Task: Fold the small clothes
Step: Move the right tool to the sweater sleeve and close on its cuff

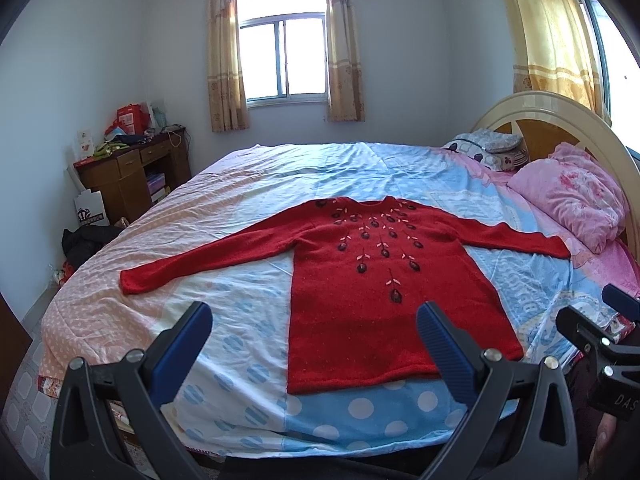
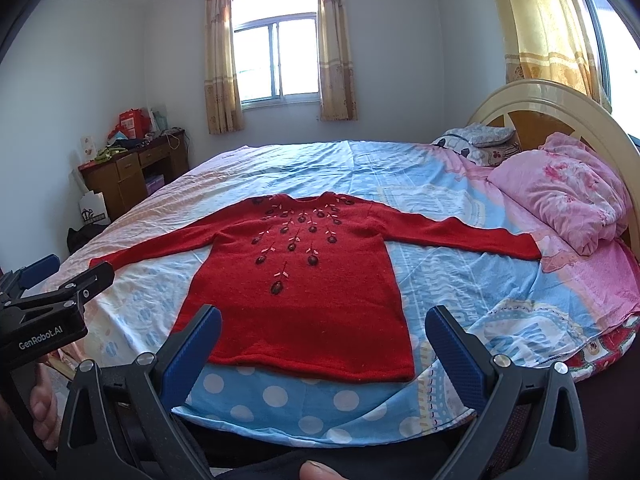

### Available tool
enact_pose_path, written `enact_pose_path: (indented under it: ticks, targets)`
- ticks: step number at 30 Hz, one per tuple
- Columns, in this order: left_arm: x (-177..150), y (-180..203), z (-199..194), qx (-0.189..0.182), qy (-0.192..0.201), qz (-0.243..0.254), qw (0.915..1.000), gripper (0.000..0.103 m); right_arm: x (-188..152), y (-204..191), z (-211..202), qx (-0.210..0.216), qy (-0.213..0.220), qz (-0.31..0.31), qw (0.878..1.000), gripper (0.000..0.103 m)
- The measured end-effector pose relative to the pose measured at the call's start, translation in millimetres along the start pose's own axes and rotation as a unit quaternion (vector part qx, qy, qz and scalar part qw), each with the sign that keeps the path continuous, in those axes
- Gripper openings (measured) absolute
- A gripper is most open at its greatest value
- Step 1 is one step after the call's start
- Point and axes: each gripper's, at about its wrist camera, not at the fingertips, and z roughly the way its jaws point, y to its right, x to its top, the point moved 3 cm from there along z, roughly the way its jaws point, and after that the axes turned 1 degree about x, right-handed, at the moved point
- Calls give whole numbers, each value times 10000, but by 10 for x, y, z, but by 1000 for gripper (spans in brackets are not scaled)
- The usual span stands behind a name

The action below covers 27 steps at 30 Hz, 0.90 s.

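Note:
A red knitted sweater (image 1: 384,304) with dark embroidered flowers lies flat, face up, on the bed, both sleeves spread out sideways and its hem towards me. It also shows in the right wrist view (image 2: 304,312). My left gripper (image 1: 314,312) is open and empty, held above the near bed edge short of the hem. My right gripper (image 2: 323,316) is open and empty, also short of the hem. The right gripper shows at the right edge of the left wrist view (image 1: 600,332). The left gripper shows at the left edge of the right wrist view (image 2: 52,292).
The bed (image 1: 248,360) has a blue, white and pink dotted sheet. A pink folded quilt (image 1: 572,196) and pillows (image 1: 484,148) lie by the headboard (image 1: 560,112) on the right. A wooden desk (image 1: 132,168) with clutter stands at the left wall. Bags lie on the floor (image 1: 84,240).

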Motion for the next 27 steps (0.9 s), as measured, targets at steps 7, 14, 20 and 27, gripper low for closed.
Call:
enact_pose_path:
  ticks: [7, 14, 20, 27]
  targets:
    - [3, 106, 224, -29, -30, 340, 9994, 103, -10, 164, 213, 125, -22, 101, 9999, 102]
    - [32, 232, 625, -149, -159, 511, 9985, 103, -73, 451, 610, 104, -241, 181, 9995, 102]
    - [74, 382, 1079, -26, -187, 595, 9981, 103, -189, 917, 1167, -64, -668, 575, 9961, 102]
    - [158, 567, 1698, 206, -255, 873, 9956, 103, -113, 1699, 1660, -541, -856, 1222, 9873, 102]
